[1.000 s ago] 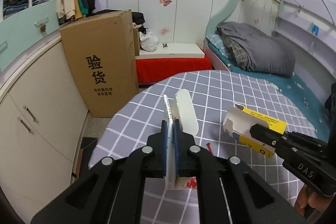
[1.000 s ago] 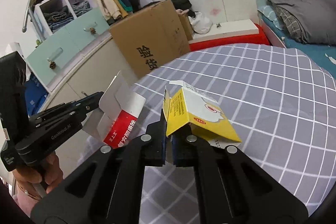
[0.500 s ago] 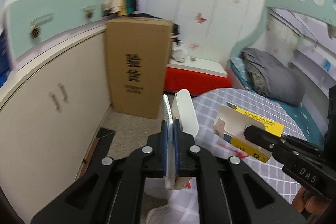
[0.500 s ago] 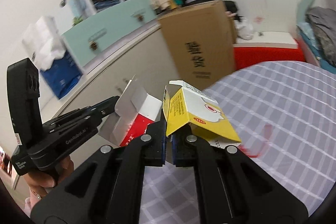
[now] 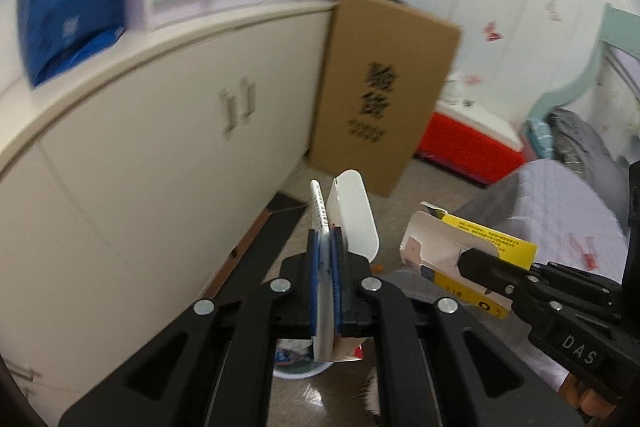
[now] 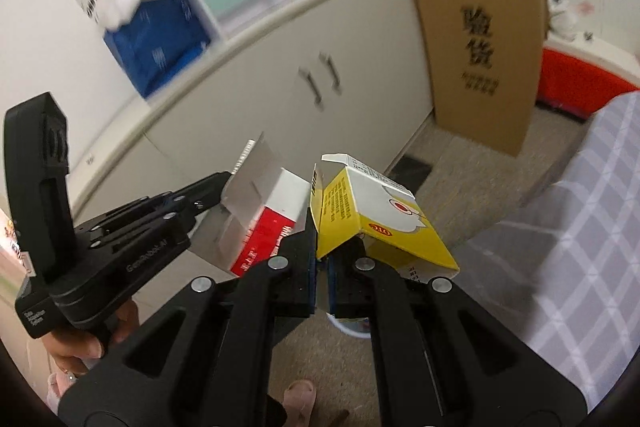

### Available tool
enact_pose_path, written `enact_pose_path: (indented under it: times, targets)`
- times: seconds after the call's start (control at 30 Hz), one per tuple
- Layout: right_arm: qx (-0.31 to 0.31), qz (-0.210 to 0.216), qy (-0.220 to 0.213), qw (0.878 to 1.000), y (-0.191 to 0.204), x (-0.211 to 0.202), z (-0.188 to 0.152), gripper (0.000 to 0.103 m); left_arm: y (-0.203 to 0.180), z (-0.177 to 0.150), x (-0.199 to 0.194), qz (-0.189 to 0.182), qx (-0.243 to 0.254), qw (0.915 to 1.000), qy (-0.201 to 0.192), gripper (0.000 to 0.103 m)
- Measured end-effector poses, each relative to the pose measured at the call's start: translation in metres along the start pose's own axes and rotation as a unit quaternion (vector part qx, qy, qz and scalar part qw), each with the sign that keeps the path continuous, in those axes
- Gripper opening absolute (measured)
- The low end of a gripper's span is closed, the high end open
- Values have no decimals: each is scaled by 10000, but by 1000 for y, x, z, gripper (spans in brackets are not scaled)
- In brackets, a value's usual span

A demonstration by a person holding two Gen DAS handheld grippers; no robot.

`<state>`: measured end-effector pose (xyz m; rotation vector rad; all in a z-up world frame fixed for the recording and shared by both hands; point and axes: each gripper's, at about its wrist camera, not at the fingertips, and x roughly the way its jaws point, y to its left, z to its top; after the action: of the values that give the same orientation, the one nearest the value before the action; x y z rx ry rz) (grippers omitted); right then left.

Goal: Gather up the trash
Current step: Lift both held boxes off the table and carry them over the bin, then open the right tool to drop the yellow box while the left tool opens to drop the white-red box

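The left gripper is pinched tight on a red and white box. The right gripper squeezes a yellow box. Both boxes hang over a round bin on the floor, probably ready to drop. Behind stands a cupboard.

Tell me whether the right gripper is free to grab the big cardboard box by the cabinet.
Probably not. The right gripper is shut on the yellow carton, and the cardboard box stands well off across the floor.
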<state>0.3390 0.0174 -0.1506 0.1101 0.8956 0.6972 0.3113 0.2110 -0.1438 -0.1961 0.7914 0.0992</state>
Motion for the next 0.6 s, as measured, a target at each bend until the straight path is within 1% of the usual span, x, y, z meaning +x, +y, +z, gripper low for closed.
enact_pose_path:
  times: [0.03,0.1,0.17,0.2,0.23,0.27,0.4,0.6]
  targets:
    - [-3,14,140,9999,0,13,-2,5,8,-4,6,36,-52,10000,75,5]
    - [34,-90,450,9989,-2,40,-6,6,22,-12,21,122,-156,9996,204,5]
    - [102,-265,705,9971,-7,65,-11,12,31,-18,33,226,-193,9991,307,5]
    - [123,-314,781,9964,-9,72,-13,25,35,-21,40,240,-229,9988,373,5]
    - [168,-353,824,9958,-13,79,-16,48,38,-23,46,244,-253,9984,435,5]
    - [196,-374,792,9960,-16,81,-17,55,40,-26,51,252,-272,9981,485,5]
    - [167,-423,832,9955,-22,84,-21,56,44,-33,66,245,-287,9973,627,5]
    - [199,-382,837,9956,-23,86,-21,56,37,-36,76,185,-249,9970,708,5]
